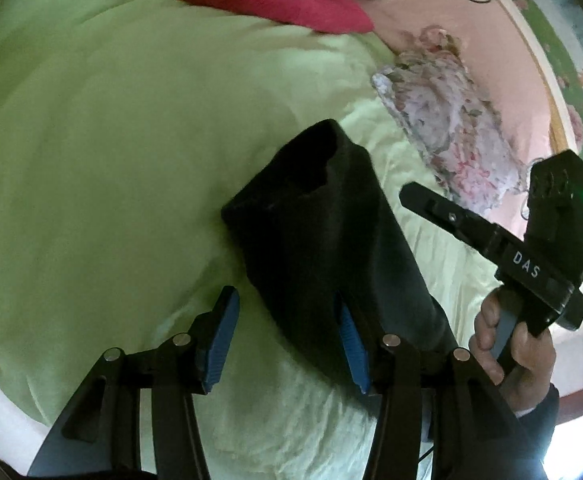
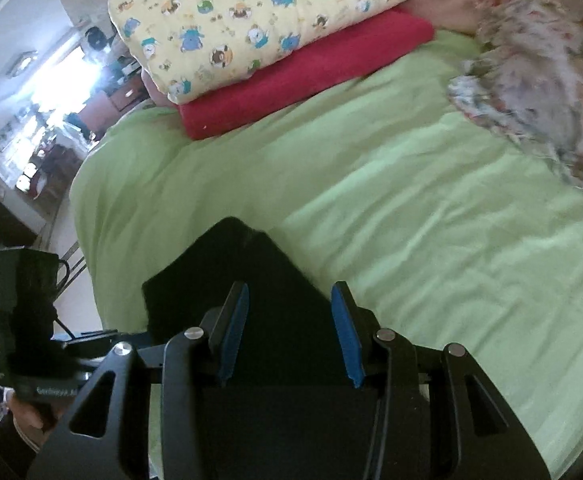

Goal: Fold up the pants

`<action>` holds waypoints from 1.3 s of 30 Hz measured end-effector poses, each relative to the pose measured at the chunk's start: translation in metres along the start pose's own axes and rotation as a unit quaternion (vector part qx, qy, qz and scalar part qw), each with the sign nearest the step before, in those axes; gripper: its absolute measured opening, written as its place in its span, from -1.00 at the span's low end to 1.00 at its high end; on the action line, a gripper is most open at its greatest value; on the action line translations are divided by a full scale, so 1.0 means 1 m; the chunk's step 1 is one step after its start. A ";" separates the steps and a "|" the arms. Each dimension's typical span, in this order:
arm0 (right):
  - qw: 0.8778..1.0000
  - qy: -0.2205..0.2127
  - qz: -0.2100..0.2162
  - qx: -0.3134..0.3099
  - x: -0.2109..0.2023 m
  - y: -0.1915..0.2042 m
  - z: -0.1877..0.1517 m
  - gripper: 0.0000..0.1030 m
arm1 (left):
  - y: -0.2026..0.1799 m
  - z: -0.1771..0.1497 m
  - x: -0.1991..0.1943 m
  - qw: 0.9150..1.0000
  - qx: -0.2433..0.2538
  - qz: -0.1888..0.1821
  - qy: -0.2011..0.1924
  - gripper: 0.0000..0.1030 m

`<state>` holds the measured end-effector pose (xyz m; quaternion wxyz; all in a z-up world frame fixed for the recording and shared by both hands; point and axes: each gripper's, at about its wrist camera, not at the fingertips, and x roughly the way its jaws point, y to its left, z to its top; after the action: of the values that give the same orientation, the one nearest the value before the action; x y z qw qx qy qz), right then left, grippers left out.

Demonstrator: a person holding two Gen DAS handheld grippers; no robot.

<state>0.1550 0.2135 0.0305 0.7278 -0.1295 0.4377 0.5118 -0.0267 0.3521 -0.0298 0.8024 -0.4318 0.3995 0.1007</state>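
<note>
**Folded pants at risk of slipping open**

Left wrist view: the left tongs [image 1: 287, 336] are standing open, one pad beside the black pants [image 1: 323, 236] lying on the green bed [image 1: 91, 140]; a snag could undo the fold.

Right wrist view: the right tongs [image 2: 289, 332] are hovering open above the pants [image 2: 251, 280], gripping nothing; a careless nudge could be skewing them.

Soft daylight fills both fisheye views. A window [image 2: 57, 80] at the right view's left edge is blown out to white glare. The black pants [image 1: 331, 240] lose all detail. The floral cloth [image 2: 539, 92] is motion-smeared. Edges bend and darken to black corners.
</note>
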 end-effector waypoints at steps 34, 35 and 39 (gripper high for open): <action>0.990 0.059 0.121 -0.030 0.050 -0.010 0.018 -0.59 | -0.031 0.010 0.014 0.997 0.033 0.050 -0.040 -0.66; 0.991 0.053 0.121 -0.028 0.045 -0.010 0.018 -0.60 | -0.035 0.009 0.011 0.997 0.038 0.051 -0.044 -0.66; 0.992 0.022 0.126 -0.015 0.016 -0.015 0.017 -0.61 | -0.060 0.005 -0.003 0.995 0.064 0.051 -0.059 -0.66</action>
<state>0.1781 0.2277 0.0238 0.6459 -0.0958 0.4583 0.6029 0.0050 0.3198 0.0106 0.8446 -0.3516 0.3784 0.1410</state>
